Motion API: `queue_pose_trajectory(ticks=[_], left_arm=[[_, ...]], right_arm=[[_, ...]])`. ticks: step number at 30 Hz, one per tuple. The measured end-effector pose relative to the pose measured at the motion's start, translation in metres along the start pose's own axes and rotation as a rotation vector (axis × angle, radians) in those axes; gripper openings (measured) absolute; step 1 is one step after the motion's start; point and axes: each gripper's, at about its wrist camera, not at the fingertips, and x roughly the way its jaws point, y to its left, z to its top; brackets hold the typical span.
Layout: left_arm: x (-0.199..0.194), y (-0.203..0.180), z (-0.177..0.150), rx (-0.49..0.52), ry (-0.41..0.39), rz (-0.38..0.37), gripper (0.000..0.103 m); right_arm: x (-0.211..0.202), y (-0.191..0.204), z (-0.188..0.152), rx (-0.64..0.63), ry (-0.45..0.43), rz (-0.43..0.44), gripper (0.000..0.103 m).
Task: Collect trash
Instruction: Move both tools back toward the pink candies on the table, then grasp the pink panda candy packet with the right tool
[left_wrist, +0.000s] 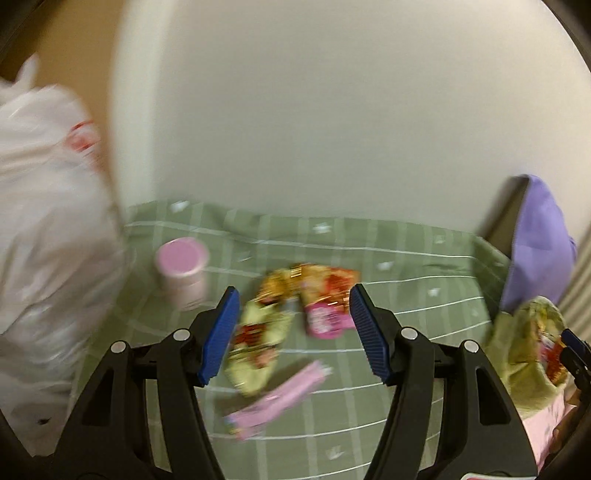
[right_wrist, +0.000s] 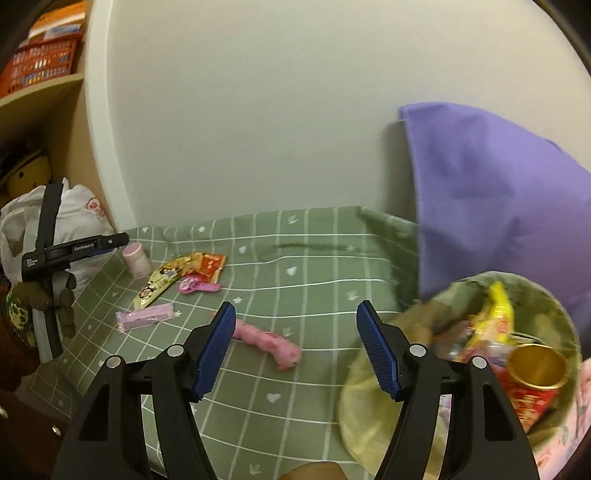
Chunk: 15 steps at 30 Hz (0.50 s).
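Left wrist view: my left tongs (left_wrist: 293, 334) wide, empty, above wrappers (left_wrist: 258, 332) on green bed sheet (left_wrist: 424, 295). Right tongs (right_wrist: 295, 349) wide, empty, beside trash bag (right_wrist: 369, 406). I'd lower, straddle one wrapper, pinch mid-body.

Black plastic left gripper (left_wrist: 293, 334), ribbed blue pads on its fingers (left_wrist: 218, 338), silver screws; right gripper (right_wrist: 295, 349) alike; dark glove (right_wrist: 61, 299), camouflage cuff
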Motion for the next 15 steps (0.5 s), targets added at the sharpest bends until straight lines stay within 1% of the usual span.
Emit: queue_pose_trajectory(ticks=[3,5,8,10,13,15], left_arm=[[-0.001,0.020,-0.009,-0.044,0.026,0.043,0.059],[0.003,0.024,-0.018,-0.032,0.065,0.054,0.059],[0.010,0.025,-0.034,0.002,0.138,0.027,0.059],[0.013,0.020,-0.048,0.037,0.184,0.015,0.059],[0.011,0.006,-0.059,0.102,0.215,-0.018,0.059],[0.015,-0.007,-0.061,0.191,0.260,-0.053,0.059]], right_arm=[[0.013,0.009,-0.003,-0.010,0.001,0.040,0.064],[0.025,0.014,-0.003,-0.020,0.025,0.055,0.064],[0.042,0.023,-0.007,-0.032,0.065,0.097,0.064],[0.053,0.028,-0.011,-0.041,0.086,0.123,0.064],[0.069,0.040,-0.016,-0.062,0.117,0.158,0.064],[0.078,0.046,-0.018,-0.078,0.139,0.161,0.064]])
